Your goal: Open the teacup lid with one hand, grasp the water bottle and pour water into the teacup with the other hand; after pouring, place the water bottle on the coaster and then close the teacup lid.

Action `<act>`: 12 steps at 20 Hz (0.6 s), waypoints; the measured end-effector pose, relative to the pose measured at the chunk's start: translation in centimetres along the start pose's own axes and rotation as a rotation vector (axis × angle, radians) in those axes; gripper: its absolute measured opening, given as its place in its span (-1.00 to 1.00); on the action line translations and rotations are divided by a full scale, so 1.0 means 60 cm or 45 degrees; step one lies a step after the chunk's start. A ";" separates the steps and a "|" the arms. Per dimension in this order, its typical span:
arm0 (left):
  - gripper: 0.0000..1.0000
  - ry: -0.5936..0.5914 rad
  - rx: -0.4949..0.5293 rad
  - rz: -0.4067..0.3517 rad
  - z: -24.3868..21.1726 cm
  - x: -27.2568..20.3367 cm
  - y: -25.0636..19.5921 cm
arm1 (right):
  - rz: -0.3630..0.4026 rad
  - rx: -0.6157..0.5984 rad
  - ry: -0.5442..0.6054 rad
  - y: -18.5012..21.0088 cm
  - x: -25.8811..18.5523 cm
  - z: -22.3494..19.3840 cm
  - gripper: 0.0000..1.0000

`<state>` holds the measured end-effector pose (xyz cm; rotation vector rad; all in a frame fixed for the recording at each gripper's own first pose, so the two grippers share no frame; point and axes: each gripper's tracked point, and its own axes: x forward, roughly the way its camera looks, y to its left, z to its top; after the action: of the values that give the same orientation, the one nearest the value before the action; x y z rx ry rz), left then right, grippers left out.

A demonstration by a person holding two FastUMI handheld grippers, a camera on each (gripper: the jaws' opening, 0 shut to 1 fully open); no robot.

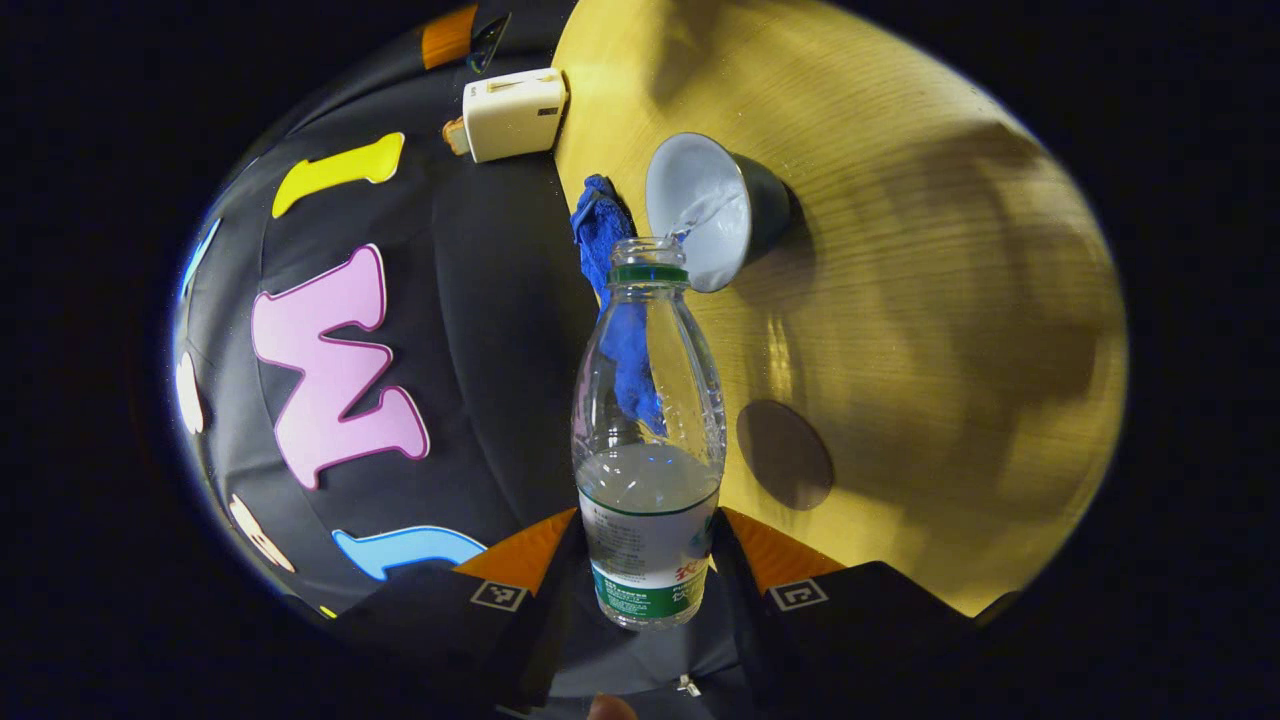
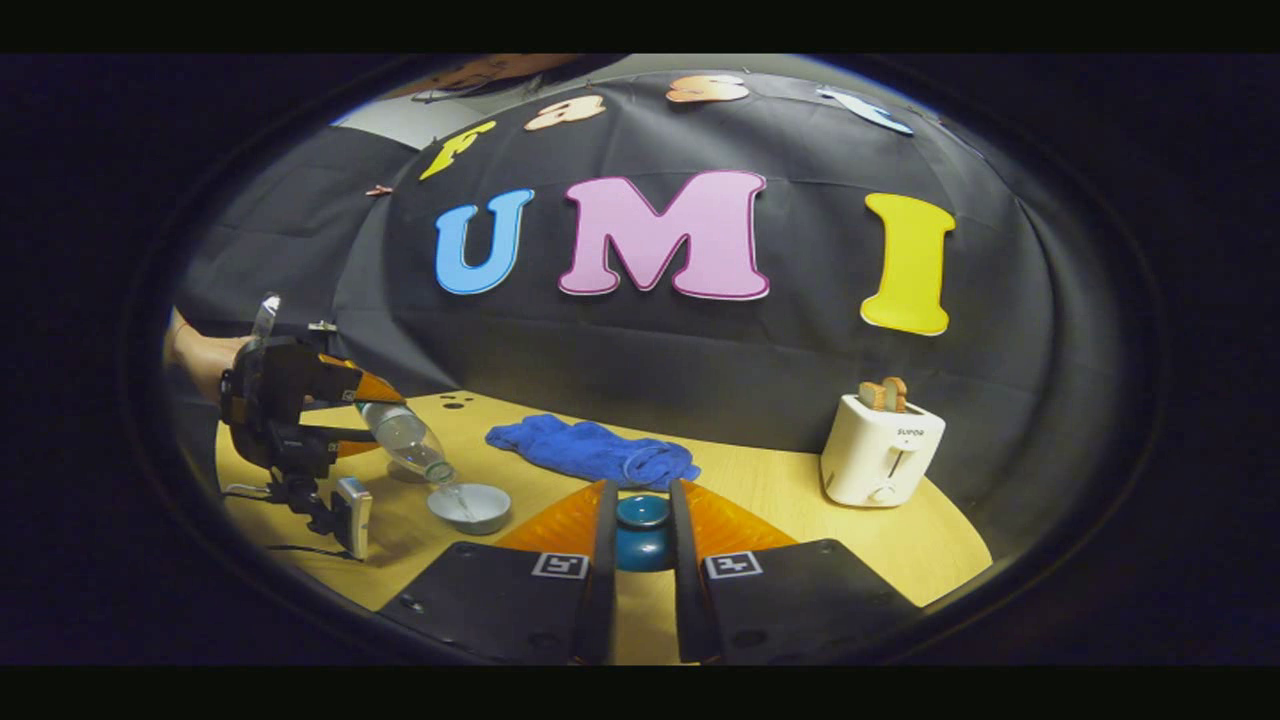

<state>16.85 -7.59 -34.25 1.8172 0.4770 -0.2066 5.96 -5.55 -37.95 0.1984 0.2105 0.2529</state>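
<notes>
My left gripper (image 1: pixel 648 560) is shut on a clear water bottle (image 1: pixel 648 420), tipped so its open mouth hangs over the teacup (image 1: pixel 705 210). A thin stream of water runs into the cup's pale inside. A round brown coaster (image 1: pixel 785 455) lies on the wooden table (image 1: pixel 950 300) close to the bottle. In the right gripper view, my right gripper (image 2: pixel 643 540) is shut on the dark blue teacup lid (image 2: pixel 643 532), held off to the side. Far left in that view, a hand holds the left gripper (image 2: pixel 285 410) with the tilted bottle (image 2: pixel 405 440) over the teacup (image 2: pixel 470 507).
A crumpled blue cloth (image 2: pixel 595 450) lies at the back of the table near the cloth wall. A white toaster (image 2: pixel 882 450) with bread slices stands at the right. The table edge (image 2: pixel 940 590) curves close on the right.
</notes>
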 end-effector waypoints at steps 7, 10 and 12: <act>0.46 0.000 0.067 0.033 -0.005 0.005 0.013 | 0.004 -0.004 -0.009 -0.005 -0.001 0.000 -0.45; 0.44 -0.003 0.094 0.053 -0.003 0.006 0.016 | 0.003 0.003 -0.013 -0.010 -0.002 0.003 -0.36; 0.45 0.001 0.127 0.069 -0.002 0.006 0.023 | 0.003 0.005 -0.020 -0.011 -0.003 0.005 -0.45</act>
<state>17.74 -7.73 -33.14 1.9253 0.4236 -0.1955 5.98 -6.26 -37.80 0.2045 0.1955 0.2530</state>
